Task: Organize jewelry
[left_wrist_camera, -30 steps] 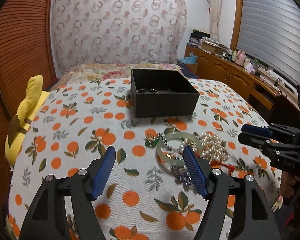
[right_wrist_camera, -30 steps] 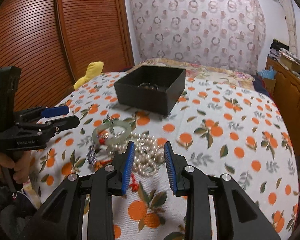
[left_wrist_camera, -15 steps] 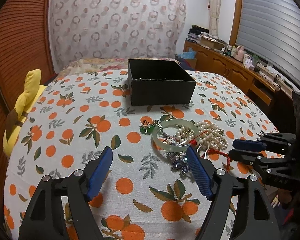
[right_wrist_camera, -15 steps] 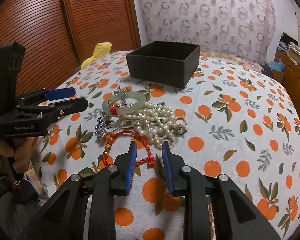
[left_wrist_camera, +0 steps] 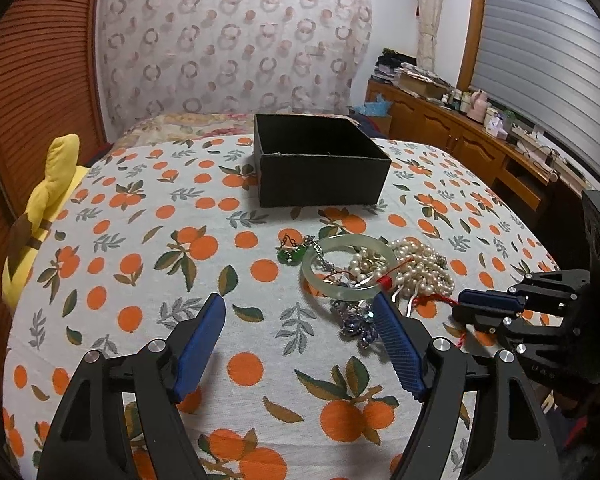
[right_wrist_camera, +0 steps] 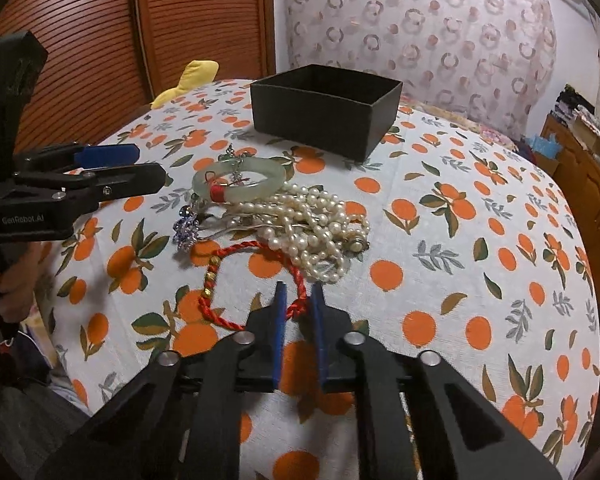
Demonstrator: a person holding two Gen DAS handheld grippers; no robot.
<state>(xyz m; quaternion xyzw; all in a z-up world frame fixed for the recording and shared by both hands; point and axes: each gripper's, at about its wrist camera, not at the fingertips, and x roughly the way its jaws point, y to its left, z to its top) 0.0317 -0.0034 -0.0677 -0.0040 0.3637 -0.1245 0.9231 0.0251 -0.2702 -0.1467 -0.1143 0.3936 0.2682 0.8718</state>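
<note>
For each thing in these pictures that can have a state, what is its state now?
black box: open, no lid.
red cord bracelet: flat on the cloth, one strand between the right gripper's fingers.
jade bangle: lying on the pile.
pearl necklace: heaped.
left gripper: open, empty.
right gripper: narrowly open around the cord.

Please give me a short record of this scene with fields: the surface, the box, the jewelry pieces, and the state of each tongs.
surface: bedspread, orange print
box: black box, open top, behind the pile
jewelry: jade bangle, pearls, red cord, purple piece, green piece
left tongs: open, holding nothing
right tongs: narrow gap around the red cord, not clearly clamped
</note>
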